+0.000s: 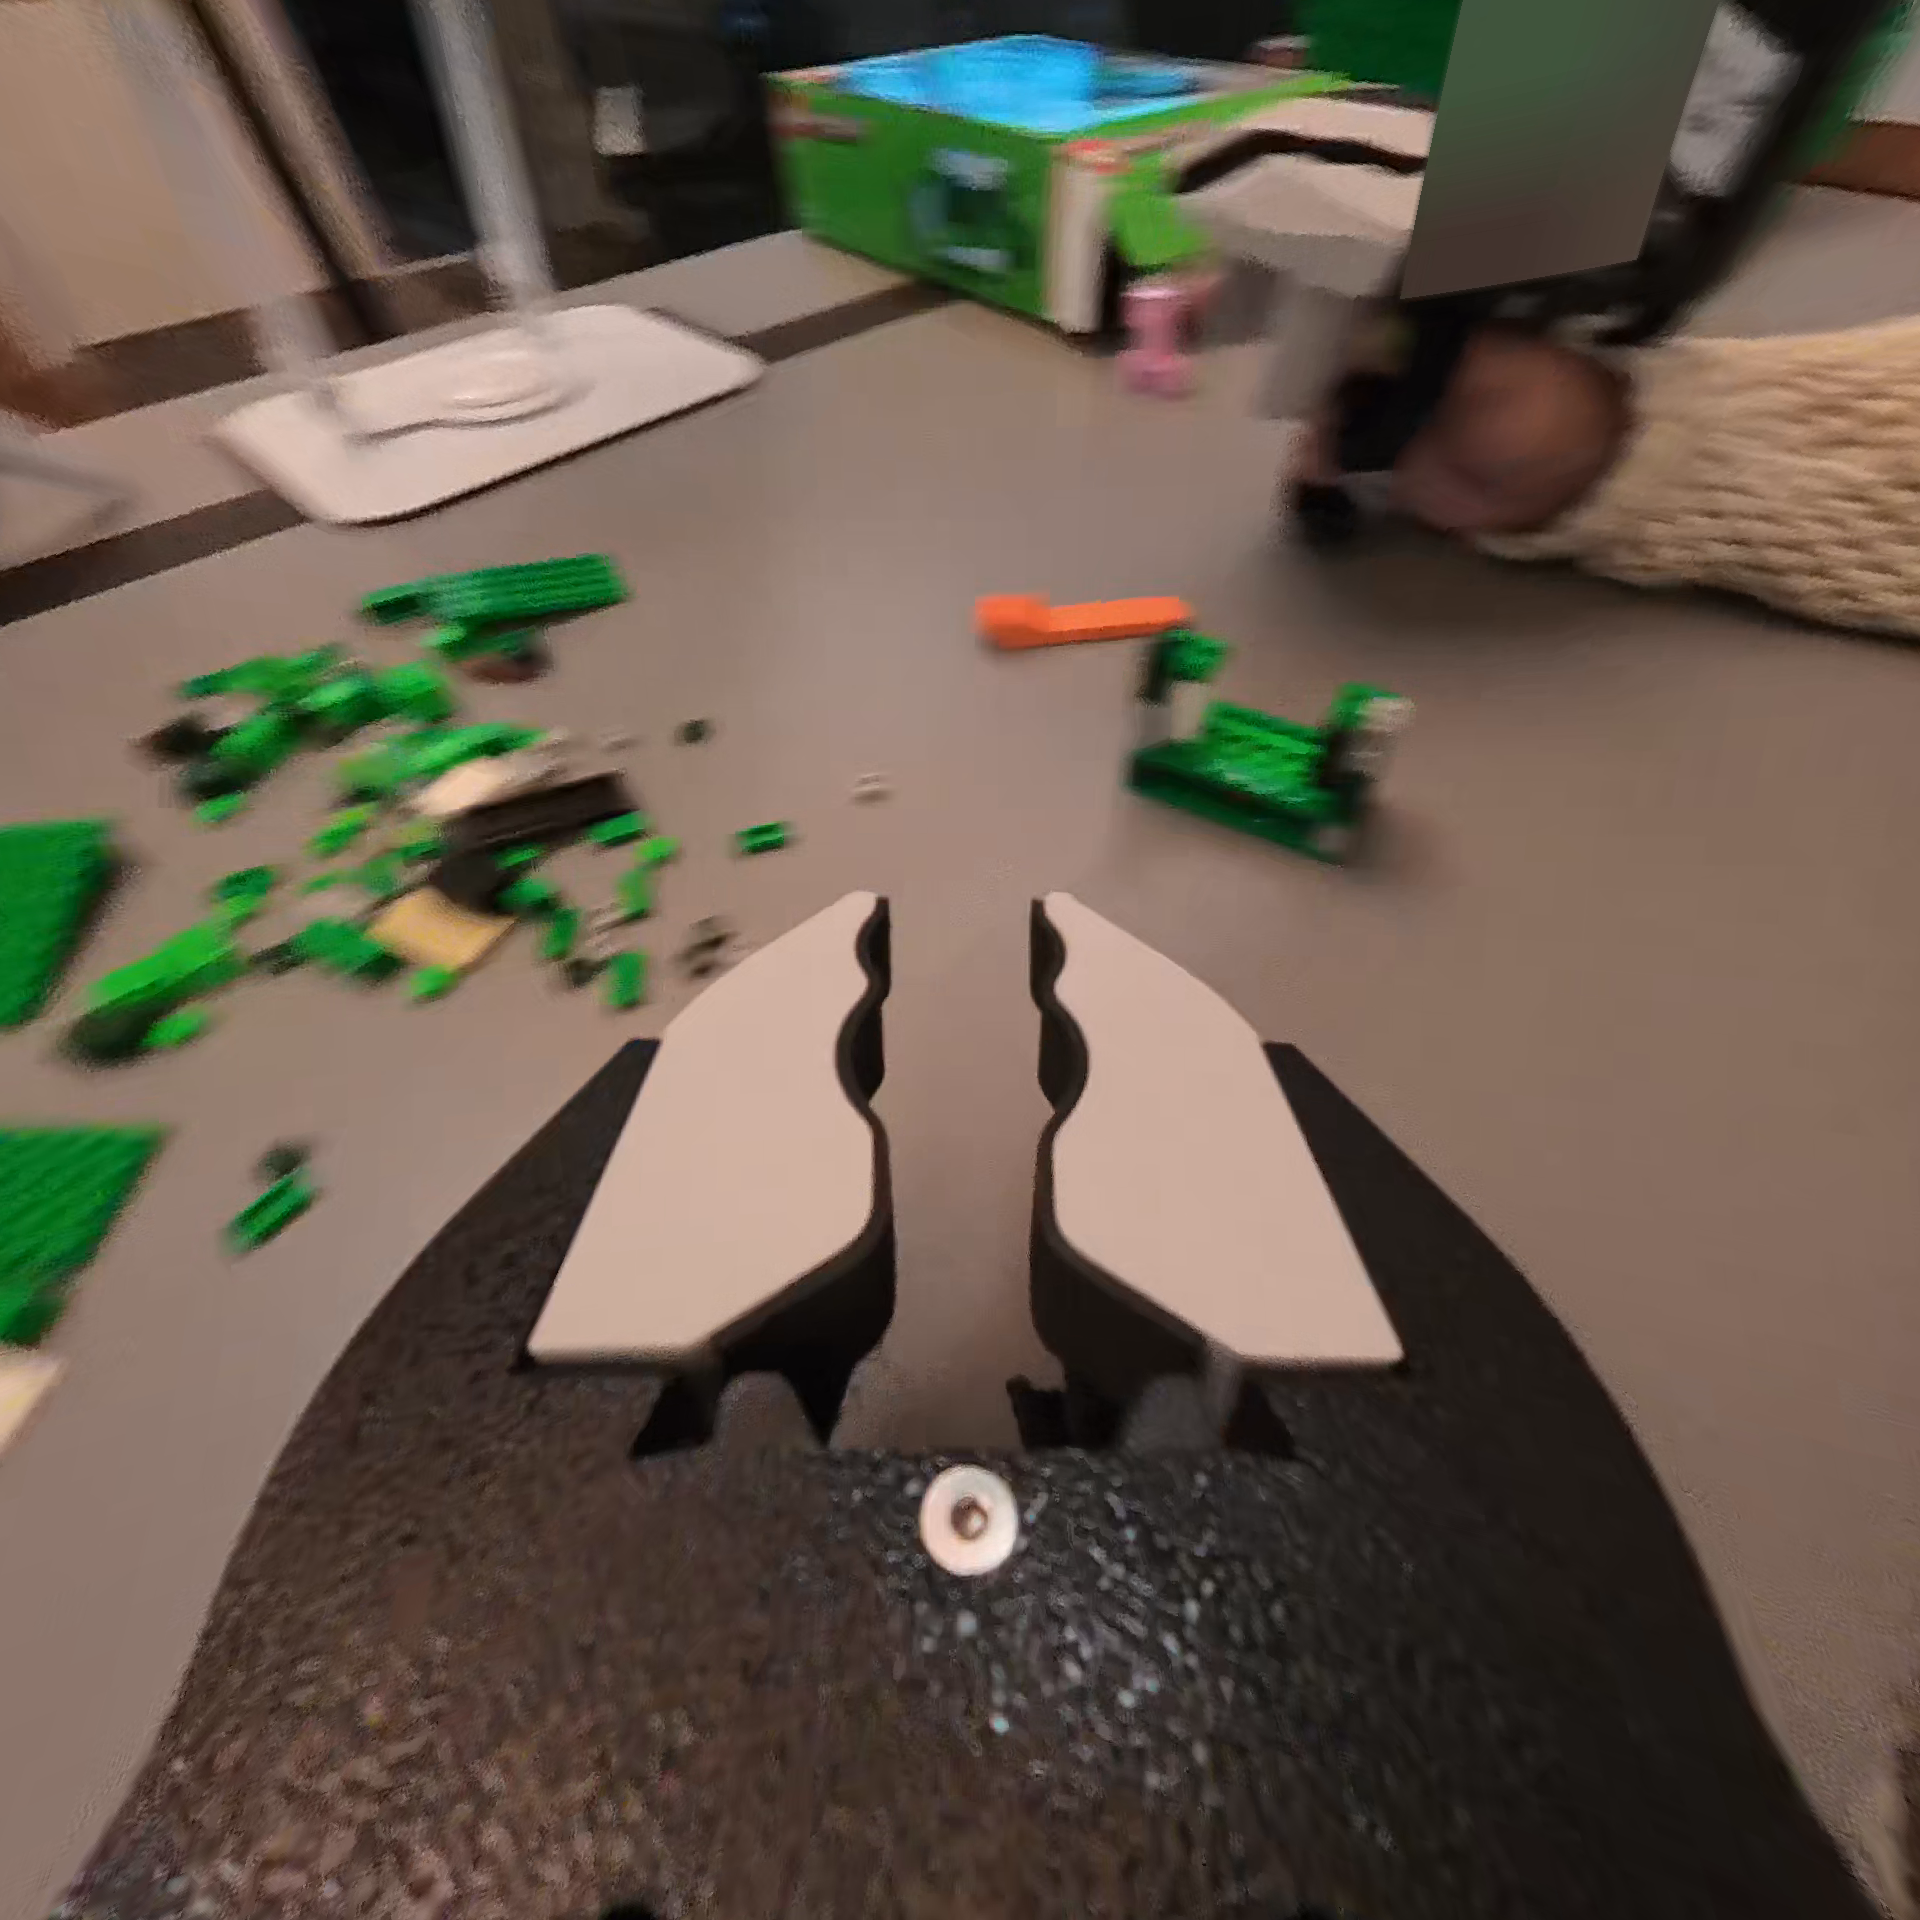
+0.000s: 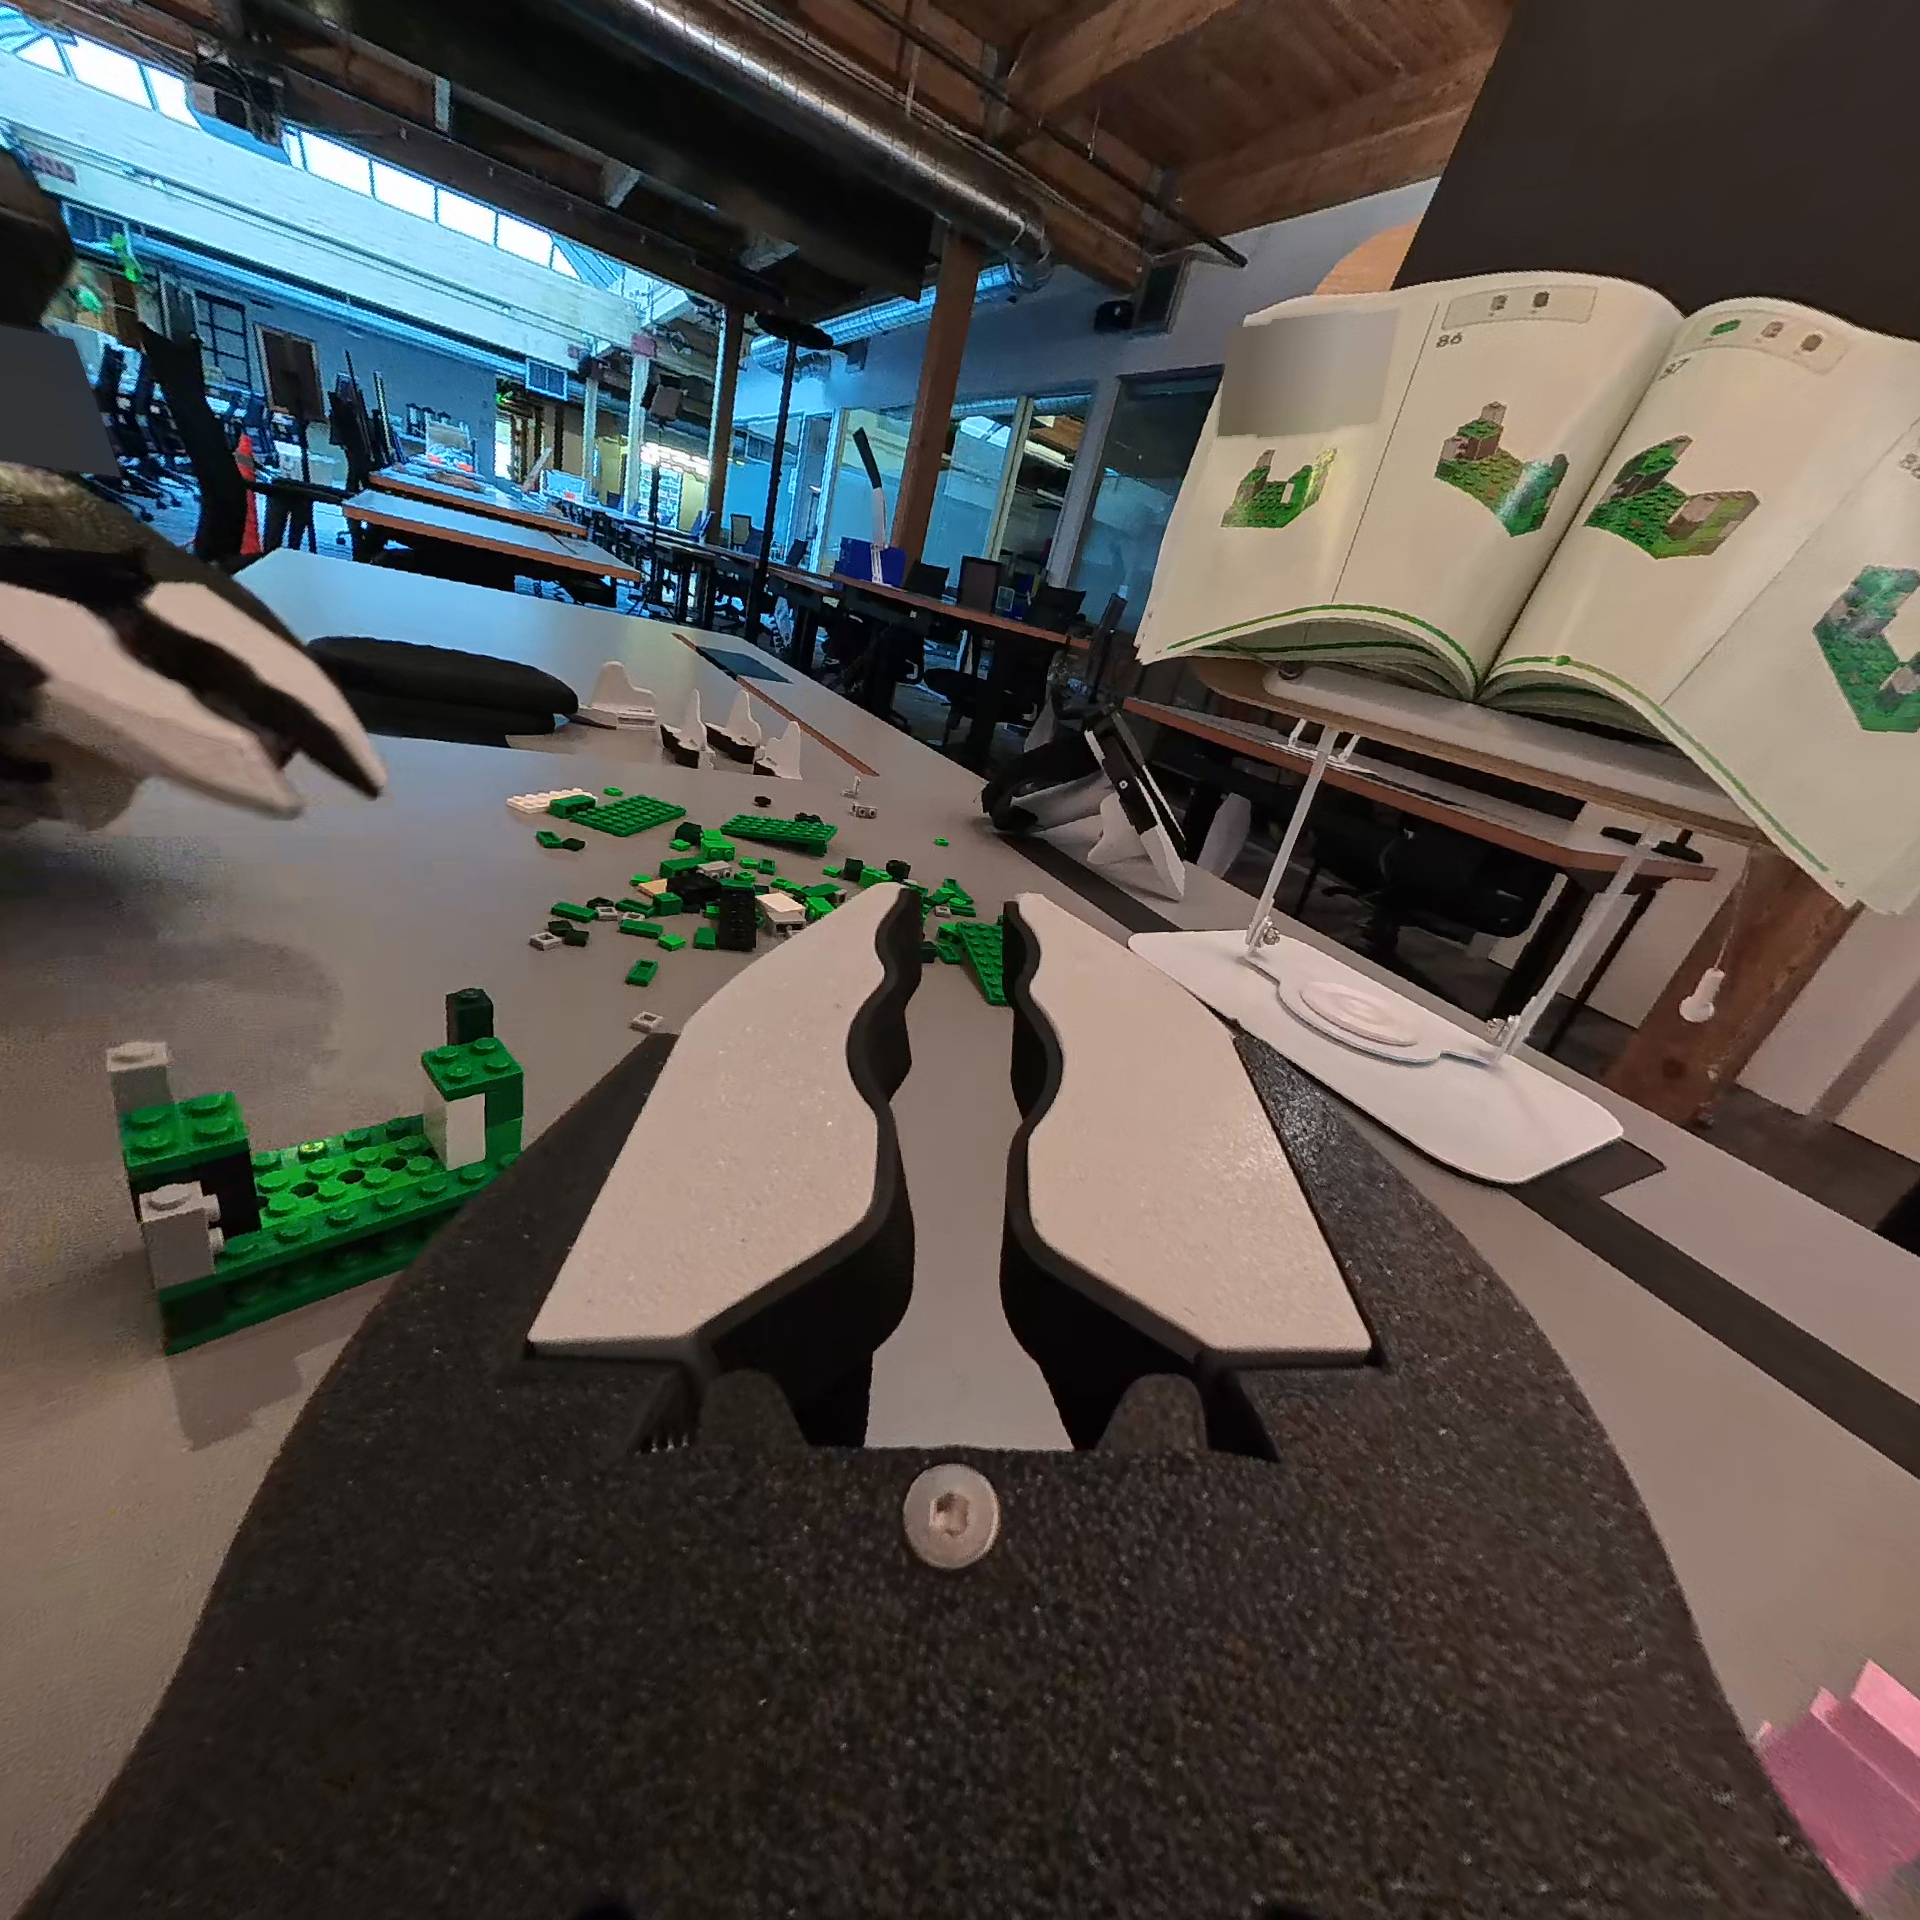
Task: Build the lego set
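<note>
Left gripper (image 1: 961,914): jaws parted, holding nothing.
Right gripper (image 2: 961,914): parted, empty.
Partial green Lego build (image 2: 312,1174): on grey table (image 2: 312,935), 9 o'clock of the right gripper.
Loose bricks (image 2: 717,883): 12 o'clock (scattered).

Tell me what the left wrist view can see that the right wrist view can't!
Only the left wrist view shows the flat orange plastic tool, the green cardboard set box and a hand in a cream knitted sleeve. Only the right wrist view shows the open paper instruction booklet and the big room of desks behind. Both show the grey table, the pile of loose green bricks, the half-built green brick model and the white stand base. Both tongs are open, holding nothing.
</note>
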The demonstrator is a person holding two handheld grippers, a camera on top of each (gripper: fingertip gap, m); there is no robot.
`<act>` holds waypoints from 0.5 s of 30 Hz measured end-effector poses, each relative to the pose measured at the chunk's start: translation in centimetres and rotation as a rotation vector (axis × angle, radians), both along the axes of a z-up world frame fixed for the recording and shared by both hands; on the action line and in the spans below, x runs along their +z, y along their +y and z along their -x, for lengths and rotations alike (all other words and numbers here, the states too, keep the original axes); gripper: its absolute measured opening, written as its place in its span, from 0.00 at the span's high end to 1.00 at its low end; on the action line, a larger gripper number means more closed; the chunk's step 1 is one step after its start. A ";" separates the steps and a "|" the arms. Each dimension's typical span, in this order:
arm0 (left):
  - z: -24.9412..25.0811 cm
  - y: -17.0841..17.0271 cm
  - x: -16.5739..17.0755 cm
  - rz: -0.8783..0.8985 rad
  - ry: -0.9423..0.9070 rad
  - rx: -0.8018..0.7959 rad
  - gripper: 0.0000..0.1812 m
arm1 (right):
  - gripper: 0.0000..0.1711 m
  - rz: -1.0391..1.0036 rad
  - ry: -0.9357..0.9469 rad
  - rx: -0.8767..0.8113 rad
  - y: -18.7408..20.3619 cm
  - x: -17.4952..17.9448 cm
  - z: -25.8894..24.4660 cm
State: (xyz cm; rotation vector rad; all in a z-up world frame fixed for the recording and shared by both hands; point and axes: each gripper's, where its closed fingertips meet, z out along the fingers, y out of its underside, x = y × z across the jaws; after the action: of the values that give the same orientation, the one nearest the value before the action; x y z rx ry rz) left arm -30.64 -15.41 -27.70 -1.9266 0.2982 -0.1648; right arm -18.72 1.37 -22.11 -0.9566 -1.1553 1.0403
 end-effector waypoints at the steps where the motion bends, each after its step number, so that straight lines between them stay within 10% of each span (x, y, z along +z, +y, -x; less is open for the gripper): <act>1: 2.1 0.0 0.0 0.008 0.009 0.094 0.86 | 0.92 0.002 0.000 -0.002 0.1 0.0 0.0; 6: 11.0 0.9 -0.4 0.098 0.127 0.411 0.89 | 0.92 0.002 -0.002 0.000 0.1 0.0 0.1; 15: 18.6 6.1 -3.4 0.337 0.151 0.367 0.88 | 0.94 -0.023 -0.009 0.011 -0.2 -0.2 0.2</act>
State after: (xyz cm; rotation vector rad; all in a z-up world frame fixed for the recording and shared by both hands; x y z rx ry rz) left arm -49.27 -9.27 -31.12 -2.2958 0.0102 0.1863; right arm -18.93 1.15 -22.29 -0.9390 -1.1793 1.0308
